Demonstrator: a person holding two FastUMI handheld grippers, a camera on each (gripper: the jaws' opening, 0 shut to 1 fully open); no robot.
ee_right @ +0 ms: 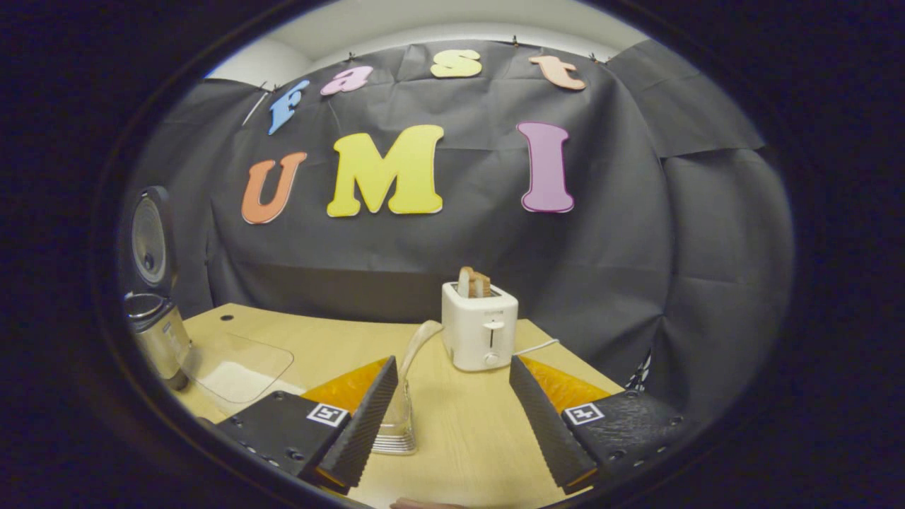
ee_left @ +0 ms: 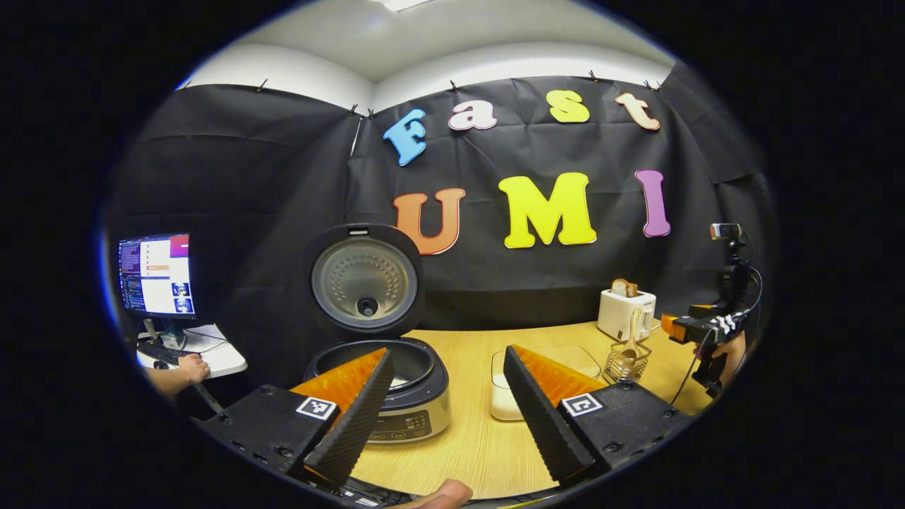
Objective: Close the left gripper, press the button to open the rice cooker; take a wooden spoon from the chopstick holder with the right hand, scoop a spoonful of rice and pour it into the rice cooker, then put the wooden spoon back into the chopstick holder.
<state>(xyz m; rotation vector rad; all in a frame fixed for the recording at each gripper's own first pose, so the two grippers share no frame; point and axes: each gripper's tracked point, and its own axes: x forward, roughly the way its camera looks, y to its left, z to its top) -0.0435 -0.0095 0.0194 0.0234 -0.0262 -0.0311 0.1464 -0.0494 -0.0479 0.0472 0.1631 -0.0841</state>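
A: Wooden surface (ee_left: 474,438) shows in the wide gap of the left claw (ee_left: 449,452); its fingers stand spread with nothing between them. In the left gripper view the rice cooker (ee_left: 396,396) sits at about eleven o'clock from that gap, its lid (ee_left: 365,281) standing upright and open, inner face toward the camera.

B: And the right claw?

A: The right claw (ee_right: 452,452) is spread too, gripping nothing. In the right gripper view the chopstick holder (ee_right: 397,424) stands just beside its left finger, at about ten o'clock from the gap.

B: Which way does the wooden spoon point?

A: In the left gripper view the wooden spoon (ee_left: 631,339) stands in the holder with its long axis near upright, handle toward twelve o'clock and bowl down in the basket. In the right gripper view it rises from the holder and curves toward one o'clock.

B: Counts?

A: One spoon, one holder, one cooker, one clear rice container (ee_left: 508,396) with white rice in it, lying between cooker and holder. One white toaster (ee_right: 480,325) farther back holds bread. At four o'clock in the left gripper view a hand (ee_left: 728,350) holds the right claw above the surface. At nine o'clock a monitor (ee_left: 156,275) glows.
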